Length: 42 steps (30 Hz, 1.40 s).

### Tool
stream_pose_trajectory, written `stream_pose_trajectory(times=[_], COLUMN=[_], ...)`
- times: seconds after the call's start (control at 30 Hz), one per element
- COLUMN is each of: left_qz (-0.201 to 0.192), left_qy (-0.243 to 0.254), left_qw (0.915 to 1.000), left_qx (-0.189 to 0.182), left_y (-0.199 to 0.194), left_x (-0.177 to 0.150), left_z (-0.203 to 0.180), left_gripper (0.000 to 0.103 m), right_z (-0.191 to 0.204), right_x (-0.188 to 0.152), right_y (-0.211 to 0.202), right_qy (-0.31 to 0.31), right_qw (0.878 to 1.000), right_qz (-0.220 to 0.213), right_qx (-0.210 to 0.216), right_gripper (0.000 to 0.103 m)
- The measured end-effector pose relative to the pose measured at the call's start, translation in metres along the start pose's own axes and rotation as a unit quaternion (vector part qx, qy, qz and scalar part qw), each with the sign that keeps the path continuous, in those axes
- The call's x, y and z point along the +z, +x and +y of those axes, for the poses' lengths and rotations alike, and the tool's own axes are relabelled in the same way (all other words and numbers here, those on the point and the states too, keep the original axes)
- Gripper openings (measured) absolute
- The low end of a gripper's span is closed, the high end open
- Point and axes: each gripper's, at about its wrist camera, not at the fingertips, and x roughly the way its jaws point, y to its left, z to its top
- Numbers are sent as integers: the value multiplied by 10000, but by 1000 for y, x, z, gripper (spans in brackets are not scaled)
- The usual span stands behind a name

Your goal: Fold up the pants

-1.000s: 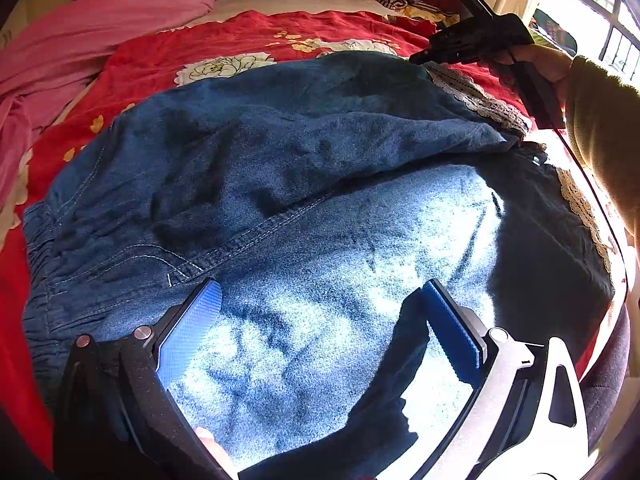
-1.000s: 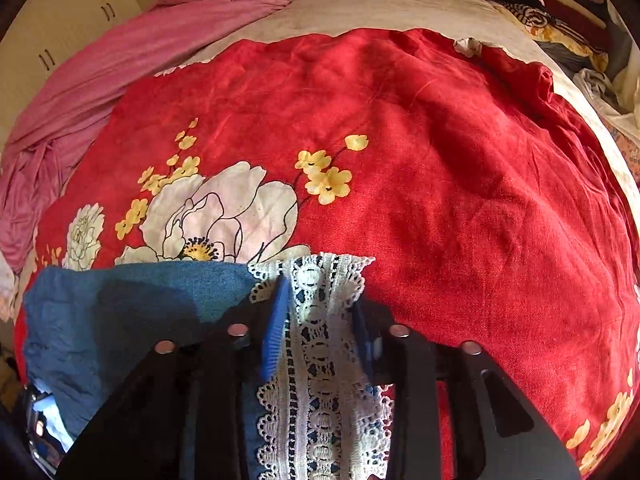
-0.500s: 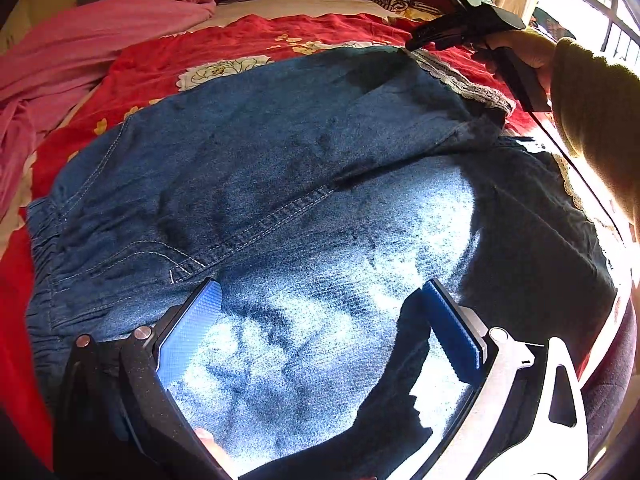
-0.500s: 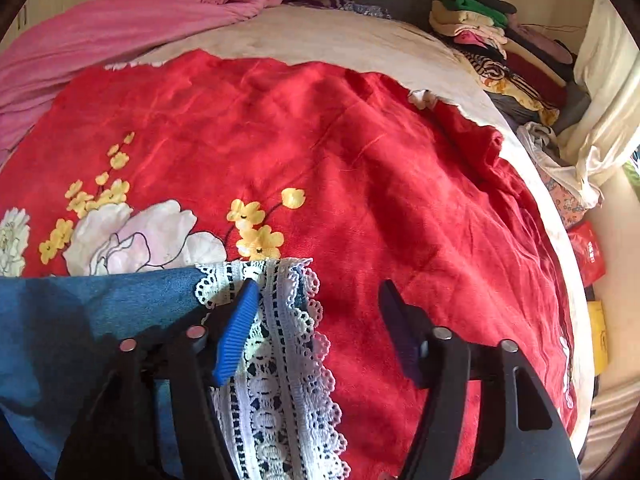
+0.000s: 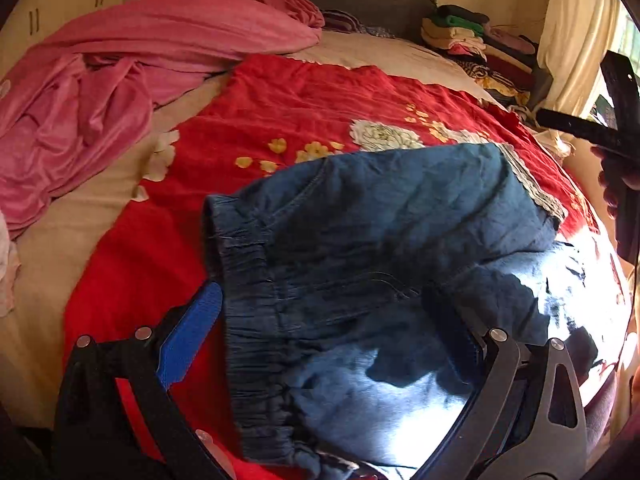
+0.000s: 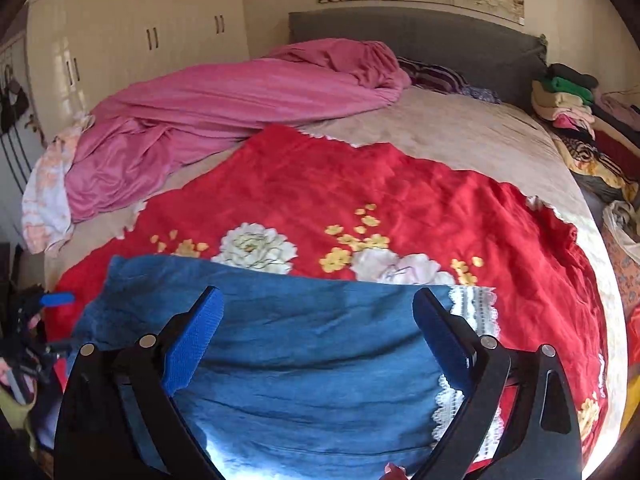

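Blue denim pants (image 5: 392, 240) lie folded on a red flowered blanket (image 5: 304, 108), with the gathered waistband (image 5: 248, 304) at the left and a white lace hem (image 5: 532, 184) at the right. My left gripper (image 5: 332, 332) is open and empty, with the waistband between its blue pads (image 5: 188, 336). My right gripper (image 6: 320, 328) is open and empty above the pants (image 6: 304, 352), left of the lace hem (image 6: 476, 308). The right gripper also shows at the right edge of the left wrist view (image 5: 600, 132).
A pink sheet (image 6: 224, 108) is bunched at the bed's far left. Stacked folded clothes (image 6: 568, 108) stand at the far right by the grey headboard (image 6: 420, 44). Beige bedsheet (image 6: 460, 136) lies beyond the blanket (image 6: 400, 192). Wardrobes (image 6: 140, 40) stand at the back left.
My right gripper opened, let go of the lace hem and drew back and up. My left gripper moved left to the waistband. The pants now lie flatter.
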Motion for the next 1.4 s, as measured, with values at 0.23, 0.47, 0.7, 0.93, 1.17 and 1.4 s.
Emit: stream_pose_trajectory(times=[0.23,0.47,0.7,0.93,1.17,1.4], left_qz=[44,97,434,581,142,-530], left_qy=[-280,-340,110,-118,-267,174], left_qw=[9995,9994,9990,9972,9982,9983], left_qx=[166,-53,-37,-460,-511,-144], left_y=[5,37,86,112,101,66], left_x=[22,42,61,51,47,46], left_z=[59,74,70,70,71,55], left_gripper=[94,94,94,44,27,26], right_z=[66,87,95,94,112,127], right_x=[-10,2,15,22,17,14], right_y=[36,83,146,186,191,151], right_qy=[-452,-753,-1294,-1320,-1668,-1819], right_qw=[9973,9932,9830,9796,9714,9771], right_qz=[439,837,1295,1492,1599,1051], right_qx=[372,288,163,273,541,331], right_gripper=[95,95,95,90,28,6])
